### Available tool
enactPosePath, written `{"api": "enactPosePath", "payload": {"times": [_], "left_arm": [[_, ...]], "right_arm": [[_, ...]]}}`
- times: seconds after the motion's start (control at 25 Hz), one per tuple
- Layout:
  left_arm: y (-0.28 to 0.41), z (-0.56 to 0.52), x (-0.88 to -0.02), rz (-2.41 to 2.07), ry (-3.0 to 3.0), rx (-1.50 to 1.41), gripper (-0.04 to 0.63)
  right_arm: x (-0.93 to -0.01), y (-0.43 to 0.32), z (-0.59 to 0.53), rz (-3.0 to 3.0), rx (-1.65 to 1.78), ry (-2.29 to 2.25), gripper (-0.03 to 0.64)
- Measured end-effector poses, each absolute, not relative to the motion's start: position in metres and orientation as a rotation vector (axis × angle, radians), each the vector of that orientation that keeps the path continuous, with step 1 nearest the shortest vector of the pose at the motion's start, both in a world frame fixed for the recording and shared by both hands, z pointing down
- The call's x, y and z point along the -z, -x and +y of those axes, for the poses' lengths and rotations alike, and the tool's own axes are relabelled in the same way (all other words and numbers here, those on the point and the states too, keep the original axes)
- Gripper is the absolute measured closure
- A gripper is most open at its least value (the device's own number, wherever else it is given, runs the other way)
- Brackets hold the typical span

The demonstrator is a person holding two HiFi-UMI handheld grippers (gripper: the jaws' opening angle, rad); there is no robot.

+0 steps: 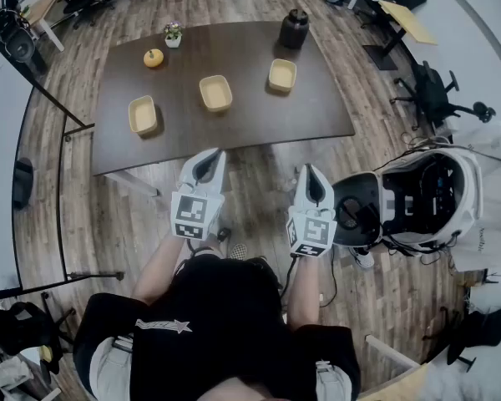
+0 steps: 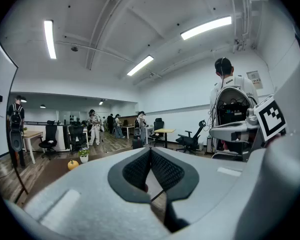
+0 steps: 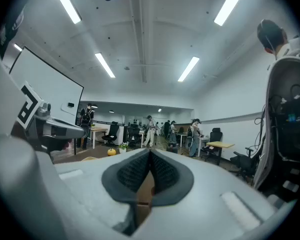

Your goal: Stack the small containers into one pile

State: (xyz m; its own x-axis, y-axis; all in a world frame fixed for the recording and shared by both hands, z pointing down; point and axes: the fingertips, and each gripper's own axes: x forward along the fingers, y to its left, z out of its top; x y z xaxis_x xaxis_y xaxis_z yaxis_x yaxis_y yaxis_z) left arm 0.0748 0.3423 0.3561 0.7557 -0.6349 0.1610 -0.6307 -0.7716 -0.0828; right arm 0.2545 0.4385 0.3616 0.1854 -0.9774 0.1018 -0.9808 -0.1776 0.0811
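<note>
1. While the person is standing back from the dark wooden table (image 1: 234, 132), the head view is showing the three small yellow containers sitting apart on it in a slanted row. The left container (image 1: 143, 114) is lying nearest, the middle container (image 1: 215, 93) further in, and the right container (image 1: 282, 75) furthest. None is stacked, and each is resting open side up.
2. In the same view an orange pumpkin (image 1: 154, 58), a potted plant (image 1: 174, 34) and a dark canister (image 1: 293, 28) are standing toward the table's far edge.
3. The left gripper (image 1: 210, 159) and the right gripper (image 1: 310, 174) are hovering side by side over the wooden floor (image 1: 108, 224), just short of the table's near edge. Their tips are pointing toward the table, well apart from every container.
4. The left gripper view is showing the left gripper (image 2: 150, 150) with its jaws pressed together and nothing between them. Beyond it the pumpkin (image 2: 73, 164) and potted plant (image 2: 83, 155) are showing low at the left. A person (image 2: 229, 91) wearing a white equipment backpack is standing at the right (seen from behind).
5. The right gripper view is showing the right gripper (image 3: 150, 154) with its jaws likewise meeting on nothing. The pumpkin (image 3: 111, 152) and potted plant (image 3: 123, 147) are peeking over its body.
</note>
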Motion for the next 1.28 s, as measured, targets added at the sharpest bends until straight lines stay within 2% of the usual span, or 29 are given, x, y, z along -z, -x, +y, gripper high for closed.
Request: {"api": "enactPosePath", "payload": {"times": [0.6,1.28], "left_arm": [[-0.108,0.265,-0.377,0.986,2.982,0.314,0.586],[-0.112,0.105,-0.392,1.009,3.029,0.344,0.586]], "right_arm": [[-0.375,-0.270,0.369,-1.864,-0.078,-2.335,0.612],[-0.386,-0.275,0.208,-1.852,-0.139,-2.292,0.614]]}}
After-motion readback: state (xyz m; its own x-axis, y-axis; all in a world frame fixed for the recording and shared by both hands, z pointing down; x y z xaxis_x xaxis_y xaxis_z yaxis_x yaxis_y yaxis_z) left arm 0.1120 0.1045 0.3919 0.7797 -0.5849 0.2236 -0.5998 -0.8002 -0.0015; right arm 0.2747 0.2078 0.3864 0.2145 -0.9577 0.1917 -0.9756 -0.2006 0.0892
